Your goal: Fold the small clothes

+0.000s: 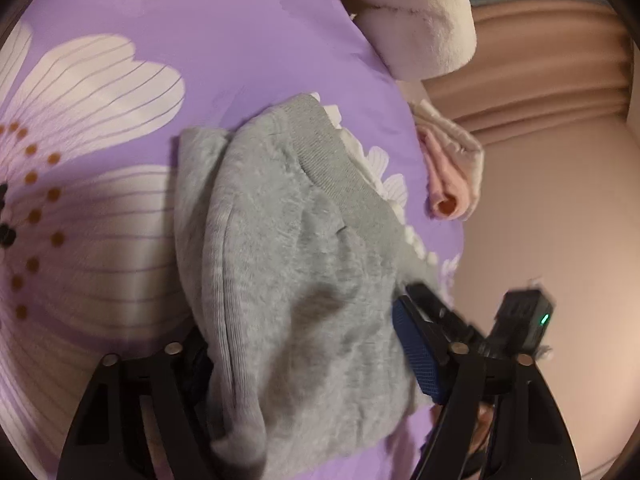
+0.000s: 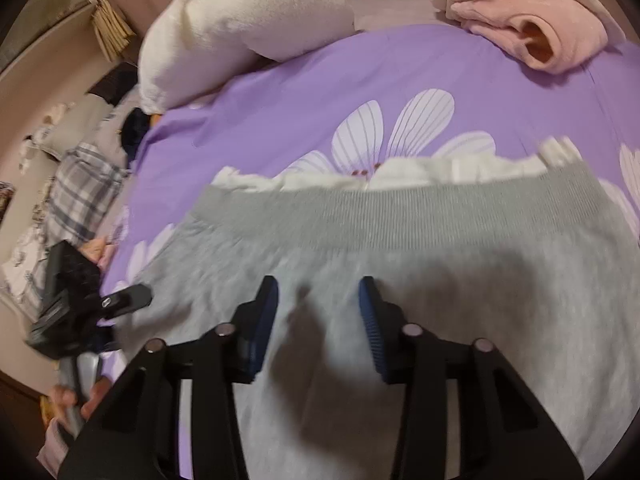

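We see our right gripper point(image 2: 318, 320) released above the grey garment point(image 2: 400, 280) on the purple bedsheet point(image 2: 280, 100); our left gripper point(image 1: 304, 360) spread around its folded bulk

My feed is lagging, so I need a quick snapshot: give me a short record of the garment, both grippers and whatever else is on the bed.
garment: grey sweater, ribbed hem with white frill, bunched on the purple floral bedsheet
left gripper: open, fingers either side of a raised fold of the sweater
right gripper: open, above the sweater body, gripping nothing
nearby: folded pink garment near the sheet's far edge; white fluffy blanket at the far edge
fold status: not yet neat
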Demonstrator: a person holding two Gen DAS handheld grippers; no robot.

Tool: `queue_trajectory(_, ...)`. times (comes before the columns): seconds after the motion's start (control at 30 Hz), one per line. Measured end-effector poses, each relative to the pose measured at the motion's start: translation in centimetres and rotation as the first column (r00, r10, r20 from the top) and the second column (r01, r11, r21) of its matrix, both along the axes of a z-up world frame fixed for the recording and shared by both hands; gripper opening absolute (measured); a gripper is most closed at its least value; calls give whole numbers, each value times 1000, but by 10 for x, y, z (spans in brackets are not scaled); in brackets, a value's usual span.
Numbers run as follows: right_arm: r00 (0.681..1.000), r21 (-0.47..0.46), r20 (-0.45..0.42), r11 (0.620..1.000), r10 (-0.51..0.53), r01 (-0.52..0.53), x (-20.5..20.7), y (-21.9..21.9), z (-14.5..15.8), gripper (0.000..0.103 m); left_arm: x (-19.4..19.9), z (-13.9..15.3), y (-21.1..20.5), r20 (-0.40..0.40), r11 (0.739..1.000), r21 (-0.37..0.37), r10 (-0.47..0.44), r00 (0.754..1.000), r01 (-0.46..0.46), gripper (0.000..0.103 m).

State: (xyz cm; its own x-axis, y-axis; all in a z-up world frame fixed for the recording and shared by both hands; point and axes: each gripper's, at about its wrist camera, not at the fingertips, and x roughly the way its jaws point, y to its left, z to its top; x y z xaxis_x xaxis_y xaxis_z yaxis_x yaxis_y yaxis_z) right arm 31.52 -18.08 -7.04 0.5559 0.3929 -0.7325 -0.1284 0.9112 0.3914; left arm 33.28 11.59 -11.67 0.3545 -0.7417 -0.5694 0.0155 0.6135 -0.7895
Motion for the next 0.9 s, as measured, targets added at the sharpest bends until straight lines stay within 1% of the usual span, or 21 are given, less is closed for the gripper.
queue_trajectory(0.03,1000,-19,3,1000,-9,9,7,2,-1,29,1,1,-4,4,999,38,-8,1000,8,56)
queue_trajectory(0.07,1000,-36,4,999,-16,16,13,5,-1,25,-1,0,-7,6,996,85,-16,1000,16,51)
queue_trajectory(0.1,1000,-43,4,999,-18,18,18,5,-3,24,-3,0,-9,10,991,132,-24,1000,23,42)
queue_trajectory(0.13,1000,-50,0,999,-21,21,21,6,-4,21,-4,-1,-10,15,986,164,-30,999,27,36)
queue_trajectory(0.17,1000,-63,-10,998,-23,23,25,7,-6,20,-6,0,-12,24,980,195,-36,999,31,33)
queue_trajectory(0.2,999,-77,-22,997,-24,23,30,8,-9,19,-6,0,-13,26,978,207,-40,999,34,30)
queue_trajectory(0.3,997,-130,-73,991,-28,18,40,11,-23,15,-6,1,-16,27,971,236,-51,998,44,30)
queue_trajectory(0.43,995,-140,-94,990,-26,13,38,10,-18,14,-3,3,-24,18,964,260,-54,998,47,30)
queue_trajectory(0.5,997,-143,-76,990,7,-17,27,14,-10,18,-2,2,-22,11,966,254,-52,999,48,30)
queue_trajectory(0.67,997,-154,-6,985,74,-74,-10,18,6,17,-2,-2,-15,-5,974,223,-37,999,37,30)
queue_trajectory(0.77,994,-171,-12,979,108,-108,-26,23,1,17,-3,-3,-12,-12,976,213,-32,999,33,30)
queue_trajectory(0.83,992,-211,-42,969,123,-129,-32,27,-9,17,-3,-1,-13,-13,974,225,-32,999,34,30)
queue_trajectory(0.9,990,-238,-43,961,131,-138,-34,31,-16,17,-4,0,-14,-13,970,242,-31,999,33,30)
